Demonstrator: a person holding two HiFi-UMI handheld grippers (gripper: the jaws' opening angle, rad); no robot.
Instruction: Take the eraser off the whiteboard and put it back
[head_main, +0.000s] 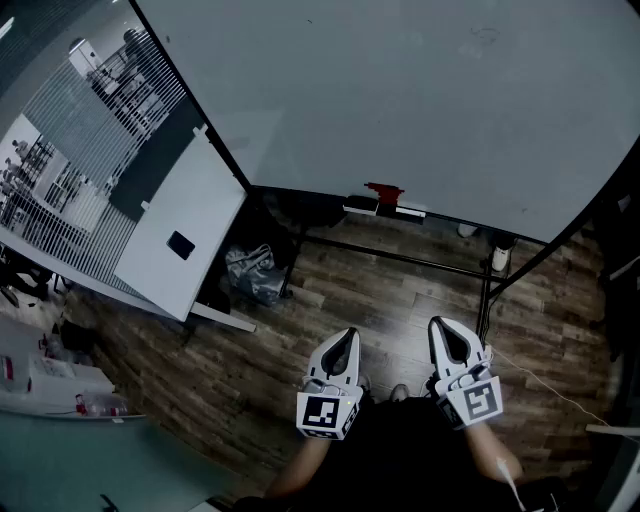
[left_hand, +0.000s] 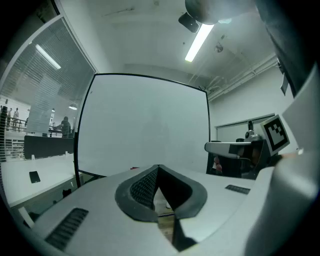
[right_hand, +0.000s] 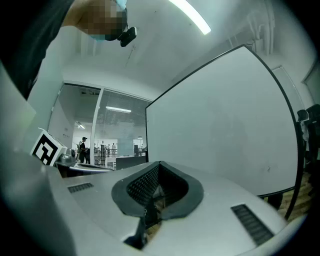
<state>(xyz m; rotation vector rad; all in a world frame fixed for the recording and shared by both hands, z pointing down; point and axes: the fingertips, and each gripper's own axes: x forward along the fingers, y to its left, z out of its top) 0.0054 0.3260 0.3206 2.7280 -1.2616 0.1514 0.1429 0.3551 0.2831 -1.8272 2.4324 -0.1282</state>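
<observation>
Red eraser sits at the lower edge of the whiteboard, well ahead of my fingertips and touched by neither gripper. I hold the left gripper and the right gripper side by side over the wood floor. Each is clenched tight, tips meeting, with nothing between the pads. Both point toward the board.

One whiteboard, one eraser, two grippers: left gripper, right gripper
</observation>
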